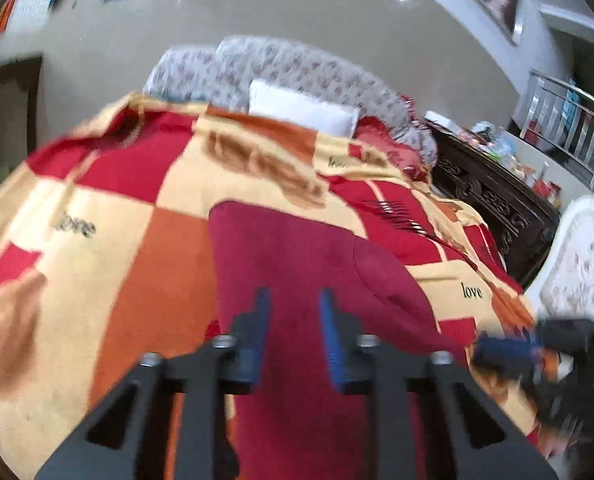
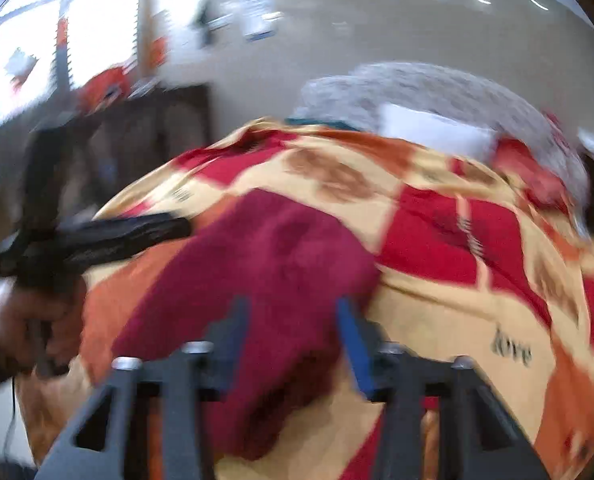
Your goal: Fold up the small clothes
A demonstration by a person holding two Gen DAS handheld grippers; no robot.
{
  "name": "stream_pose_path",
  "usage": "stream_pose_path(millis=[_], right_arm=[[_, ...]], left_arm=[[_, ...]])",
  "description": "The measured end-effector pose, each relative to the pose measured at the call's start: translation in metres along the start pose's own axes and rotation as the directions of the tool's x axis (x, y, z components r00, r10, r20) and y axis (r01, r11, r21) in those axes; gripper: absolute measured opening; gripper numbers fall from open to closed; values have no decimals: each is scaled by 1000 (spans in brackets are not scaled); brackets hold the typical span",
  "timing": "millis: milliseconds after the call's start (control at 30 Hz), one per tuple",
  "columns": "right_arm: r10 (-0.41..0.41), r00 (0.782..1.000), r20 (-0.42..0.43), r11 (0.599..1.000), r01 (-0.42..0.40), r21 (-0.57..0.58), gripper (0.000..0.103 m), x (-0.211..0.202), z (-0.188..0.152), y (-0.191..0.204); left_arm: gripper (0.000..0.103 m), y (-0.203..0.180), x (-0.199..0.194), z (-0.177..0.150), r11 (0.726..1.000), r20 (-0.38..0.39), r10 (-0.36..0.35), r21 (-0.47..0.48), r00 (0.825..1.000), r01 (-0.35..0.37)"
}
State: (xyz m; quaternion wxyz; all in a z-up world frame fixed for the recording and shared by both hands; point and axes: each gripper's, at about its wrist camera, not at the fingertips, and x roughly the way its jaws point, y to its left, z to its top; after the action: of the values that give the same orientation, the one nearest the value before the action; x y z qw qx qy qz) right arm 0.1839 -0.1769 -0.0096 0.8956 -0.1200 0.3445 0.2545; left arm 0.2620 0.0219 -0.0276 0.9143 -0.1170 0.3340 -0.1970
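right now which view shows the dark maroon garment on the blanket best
The left wrist view. The dark maroon fabric garment is fairly sharp there, with a clear far edge and a fold on its right, lying on the checked red, orange and cream blanket. The right wrist view shows the garment motion-blurred, its outline smeared.

We see a maroon garment (image 1: 297,264) on a blanket (image 1: 109,216) checked in red, cream and orange with brown prints and black "love" lettering. Behind, a floral grey-pink bedspread (image 1: 297,68) and a white pillow (image 1: 301,108). Gripper fingers (image 1: 333,340) blue.
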Motion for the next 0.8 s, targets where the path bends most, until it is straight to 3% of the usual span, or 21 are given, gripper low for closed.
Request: stream_pose_path(millis=[67, 133, 167, 233, 367, 433, 533, 633, 700, 800], right_arm=[[-43, 998, -49, 995, 39, -87, 12, 19, 0, 12], [-110, 987, -114, 991, 100, -88, 11, 46, -10, 1], [-132, 981, -143, 990, 123, -71, 6, 61, -20, -10], [-101, 989, -104, 995, 103, 13, 4, 65, -35, -28], [5, 999, -37, 985, 2, 172, 2, 64, -52, -62], [25, 999, -27, 980, -19, 196, 0, 65, -50, -67], [-7, 999, -51, 988, 15, 156, 1, 62, -40, -54], [-52, 997, -54, 994, 57, 92, 2, 33, -28, -19], [-6, 1000, -24, 1000, 7, 25, 3, 14, -28, 9], [-20, 995, -99, 997, 13, -72, 4, 22, -43, 33]], left_arm=[[14, 3, 28, 4, 999, -89, -27, -38, 996, 24], [11, 5, 51, 3, 999, -131, 33, -23, 991, -36], [8, 6, 59, 1, 999, -148, 27, -36, 989, -32], [8, 6, 71, -6, 996, -157, 34, -71, 987, -45], [8, -14, 77, -12, 996, -126, 87, -1, 988, -88], [8, -18, 82, -14, 994, -109, 107, 23, 988, -105], [8, -17, 76, -18, 995, -84, 101, 26, 991, -99], [8, -6, 73, -18, 998, -82, 60, -14, 995, -62], [8, -6, 71, -19, 998, -81, 62, -11, 995, -63], [8, -13, 72, -18, 995, -77, 94, 28, 993, -93]])
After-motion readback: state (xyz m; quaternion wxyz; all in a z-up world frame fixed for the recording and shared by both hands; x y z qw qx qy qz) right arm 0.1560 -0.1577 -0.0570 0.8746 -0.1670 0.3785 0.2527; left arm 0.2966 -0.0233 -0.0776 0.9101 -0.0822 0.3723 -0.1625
